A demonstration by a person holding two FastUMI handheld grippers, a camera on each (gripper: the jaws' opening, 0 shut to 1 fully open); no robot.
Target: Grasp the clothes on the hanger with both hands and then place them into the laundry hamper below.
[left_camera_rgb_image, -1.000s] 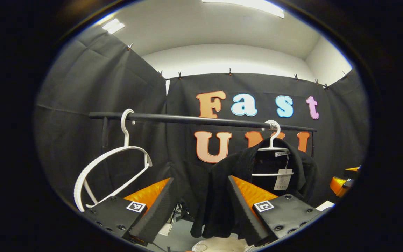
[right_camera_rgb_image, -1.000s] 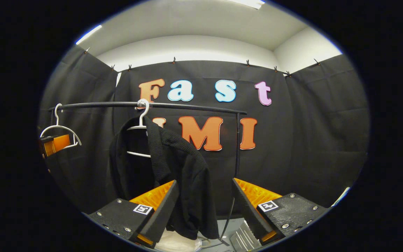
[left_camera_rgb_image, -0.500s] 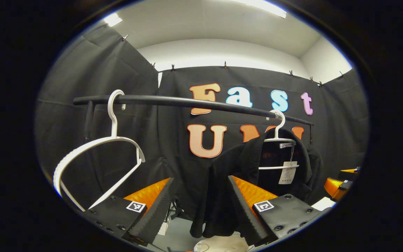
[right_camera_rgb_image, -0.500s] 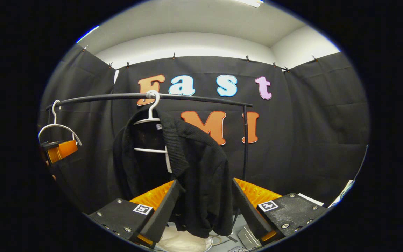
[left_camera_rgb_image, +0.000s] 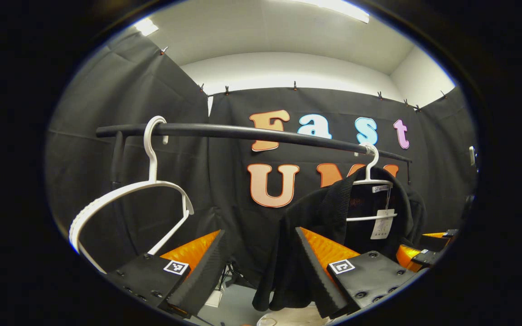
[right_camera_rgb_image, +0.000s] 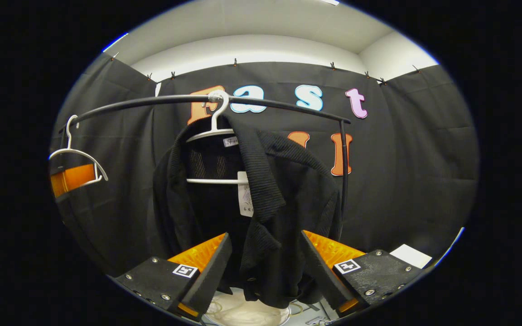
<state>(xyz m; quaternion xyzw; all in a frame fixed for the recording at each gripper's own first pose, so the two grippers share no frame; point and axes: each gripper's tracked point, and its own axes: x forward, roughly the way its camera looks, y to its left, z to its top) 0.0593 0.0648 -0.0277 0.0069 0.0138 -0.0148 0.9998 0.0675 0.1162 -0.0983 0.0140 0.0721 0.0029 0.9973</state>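
Black cardigan (right_camera_rgb_image: 261, 203) betw. open right claw (right_camera_rgb_image: 263, 271)

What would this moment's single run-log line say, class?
phase: approach | left gripper: open | right gripper: open, near black garment | garment on white hanger | hamper: not reached

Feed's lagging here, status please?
Both jaws open, nothing held. Black jacket hangs on white hanger, rail. Empty hanger near left gripper.

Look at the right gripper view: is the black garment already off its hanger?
No. The black garment still hangs on the white hanger hooked over the rail.
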